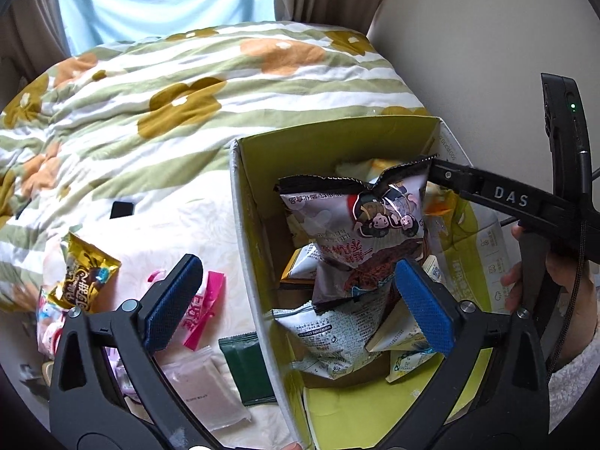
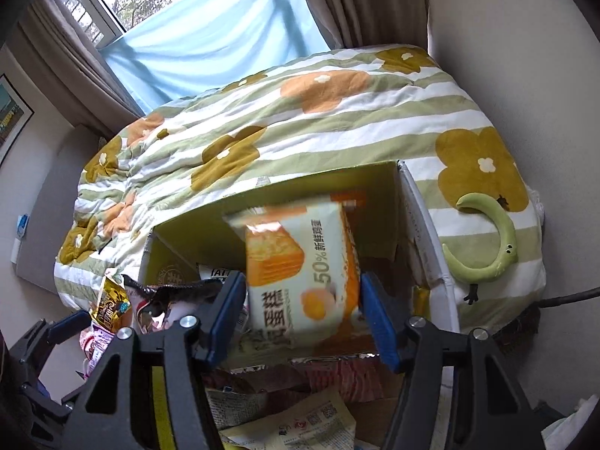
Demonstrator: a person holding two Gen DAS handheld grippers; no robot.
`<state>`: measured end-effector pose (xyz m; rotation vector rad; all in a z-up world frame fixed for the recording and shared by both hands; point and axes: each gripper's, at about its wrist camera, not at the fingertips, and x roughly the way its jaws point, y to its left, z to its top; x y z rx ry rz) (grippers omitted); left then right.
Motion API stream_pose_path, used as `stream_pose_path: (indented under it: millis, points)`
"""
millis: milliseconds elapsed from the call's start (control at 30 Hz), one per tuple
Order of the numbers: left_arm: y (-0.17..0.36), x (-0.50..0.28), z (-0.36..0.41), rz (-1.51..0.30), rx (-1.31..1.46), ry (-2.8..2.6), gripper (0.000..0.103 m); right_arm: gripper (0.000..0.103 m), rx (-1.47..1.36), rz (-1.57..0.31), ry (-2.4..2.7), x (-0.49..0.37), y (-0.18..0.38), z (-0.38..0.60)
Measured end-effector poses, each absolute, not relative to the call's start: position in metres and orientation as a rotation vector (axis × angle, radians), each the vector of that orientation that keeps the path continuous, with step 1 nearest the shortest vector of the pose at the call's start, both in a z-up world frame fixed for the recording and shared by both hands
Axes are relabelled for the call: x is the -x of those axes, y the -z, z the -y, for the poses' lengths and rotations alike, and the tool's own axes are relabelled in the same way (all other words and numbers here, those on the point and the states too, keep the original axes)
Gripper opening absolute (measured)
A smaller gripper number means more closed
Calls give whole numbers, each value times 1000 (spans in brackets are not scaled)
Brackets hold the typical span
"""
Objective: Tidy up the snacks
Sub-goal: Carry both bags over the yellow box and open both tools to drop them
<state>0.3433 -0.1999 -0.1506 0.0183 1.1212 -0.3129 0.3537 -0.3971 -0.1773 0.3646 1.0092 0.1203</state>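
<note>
The step in hand looks like dropping snacks into the cardboard box (image 2: 378, 202) on the bed (image 2: 337, 120). The right gripper (image 2: 302, 315) straddles an orange cake packet (image 2: 300, 262) at the centre of its frame, above the box; the packet is blurred and seems slack between the jaws, so I judge it released or nearly so. Its long axis runs up the frame, print turned sideways. The left gripper (image 1: 296, 300) is spread wide and empty over the box wall, a purple chip bag (image 1: 360, 225) standing inside. Next: fetch the loose packets lower left, such as the gold bag (image 1: 82, 273)
</note>
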Motion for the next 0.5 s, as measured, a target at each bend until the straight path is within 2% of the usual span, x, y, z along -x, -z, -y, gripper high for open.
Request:
stream_pose_path:
  millis: [33,100,500]
  points:
    - [153,-344,200,-1128,-14,316,102,90,-379,-996,-117,-352,176,399]
    - [157,-343,199,-1137,-9,318,102,102,-389,-958,-115,-347,171,400]
    - [148,-330,202,-1131,8,311,102,102,-326,-902,-108,-319,147,400]
